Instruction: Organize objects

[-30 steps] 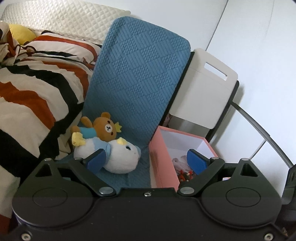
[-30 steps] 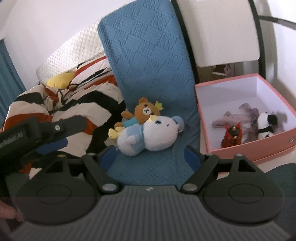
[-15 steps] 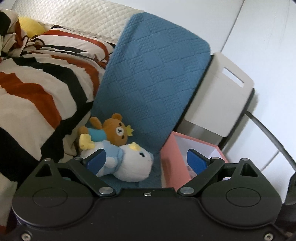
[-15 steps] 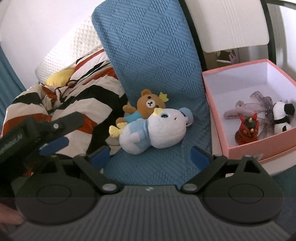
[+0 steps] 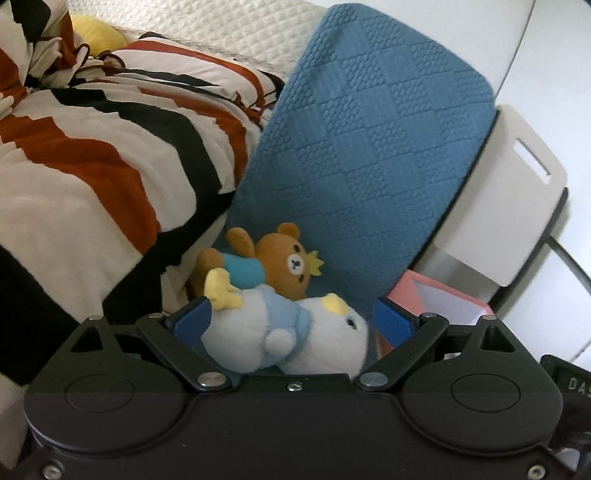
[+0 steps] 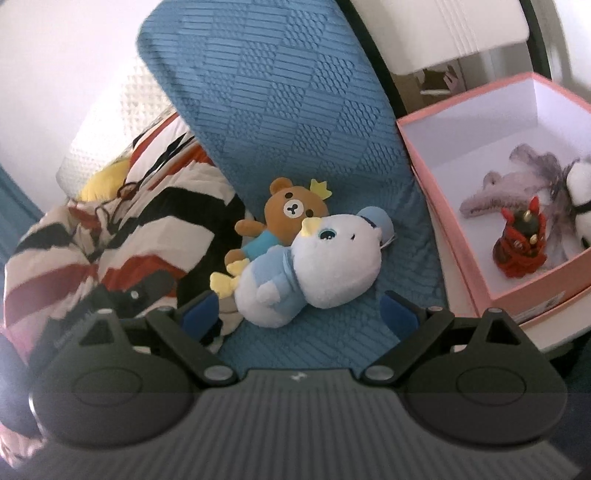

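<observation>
A white and light-blue bird plush (image 5: 288, 339) (image 6: 314, 273) lies on a blue quilted mat (image 5: 362, 155) (image 6: 295, 110). A small brown bear plush (image 5: 280, 258) (image 6: 288, 218) lies just behind it, touching it. My left gripper (image 5: 293, 321) is open, its jaws on either side of the bird plush. My right gripper (image 6: 301, 312) is open and empty, just in front of the bird plush. A pink box (image 6: 491, 229) (image 5: 436, 299) stands to the right of the mat, holding several small toys.
A striped orange, black and white duvet (image 5: 92, 155) (image 6: 110, 236) is piled left of the mat. A white chair back (image 5: 509, 206) stands behind the box. A white quilted headboard (image 5: 221, 29) and a yellow pillow (image 5: 98, 35) are at the back.
Both grippers have moved forward toward the plush toys. The left gripper's jaws now straddle the bird plush; the pink box has slid mostly out of its view.
</observation>
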{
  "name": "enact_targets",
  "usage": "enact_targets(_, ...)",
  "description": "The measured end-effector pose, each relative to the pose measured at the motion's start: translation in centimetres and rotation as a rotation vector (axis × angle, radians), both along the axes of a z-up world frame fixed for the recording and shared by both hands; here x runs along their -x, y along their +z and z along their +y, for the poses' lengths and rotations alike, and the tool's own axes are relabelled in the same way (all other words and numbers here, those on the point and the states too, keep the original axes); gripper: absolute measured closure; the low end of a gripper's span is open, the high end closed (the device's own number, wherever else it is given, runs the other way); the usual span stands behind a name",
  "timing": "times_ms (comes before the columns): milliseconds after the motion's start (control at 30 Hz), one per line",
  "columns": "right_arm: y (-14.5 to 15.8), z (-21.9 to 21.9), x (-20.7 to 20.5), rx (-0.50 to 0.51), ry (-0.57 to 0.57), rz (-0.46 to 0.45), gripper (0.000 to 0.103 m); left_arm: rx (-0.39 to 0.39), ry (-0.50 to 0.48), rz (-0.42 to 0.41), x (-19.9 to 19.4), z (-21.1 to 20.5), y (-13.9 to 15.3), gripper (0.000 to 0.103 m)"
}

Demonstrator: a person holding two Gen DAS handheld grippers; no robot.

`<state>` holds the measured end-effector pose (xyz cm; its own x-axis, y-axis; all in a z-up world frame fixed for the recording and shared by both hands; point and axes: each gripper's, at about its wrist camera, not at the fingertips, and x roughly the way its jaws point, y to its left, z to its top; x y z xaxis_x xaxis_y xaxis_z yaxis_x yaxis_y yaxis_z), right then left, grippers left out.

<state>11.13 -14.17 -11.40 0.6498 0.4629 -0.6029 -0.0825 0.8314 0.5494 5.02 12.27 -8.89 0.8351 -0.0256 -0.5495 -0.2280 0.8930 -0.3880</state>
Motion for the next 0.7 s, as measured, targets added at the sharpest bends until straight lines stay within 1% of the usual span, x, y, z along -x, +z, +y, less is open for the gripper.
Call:
enact_targets(133,-1.4,0.5,-1.2,-0.033,-0.034,0.040,0.008,0.006,0.004,0.011,-1.8,0.7,-1.2,0.009)
enact_targets(233,-2.6,0.6,-2.2,-0.072,-0.070,0.088,0.008,-0.003,0.012,0.023,-3.2,1.1,-2.2,0.009)
enact_targets(333,-3.7,0.6,-3.2,-0.110,-0.103,0.120,0.008,0.012,0.023,0.038,-4.3,1.6,-3.5,0.009)
enact_targets(433,-4.8,1.0,-4.2,-0.134,-0.120,0.151,0.008,0.029,0.044,0.026,-4.8,2.2,-4.5,0.009)
enact_targets(500,-5.5,1.1,-4.9,-0.153,-0.132,0.178,0.008,0.046,0.043,0.034,-5.5,2.6,-5.4,0.009)
enact_targets(567,-6.1,1.2,-5.6,-0.175,-0.150,0.204,0.008,0.042,0.049,0.041,-6.1,2.6,-6.2,0.009)
enact_targets(700,-7.1,1.2,-7.0,-0.229,-0.185,0.230,0.008,0.071,0.036,0.055,-7.3,2.8,-7.6,0.011)
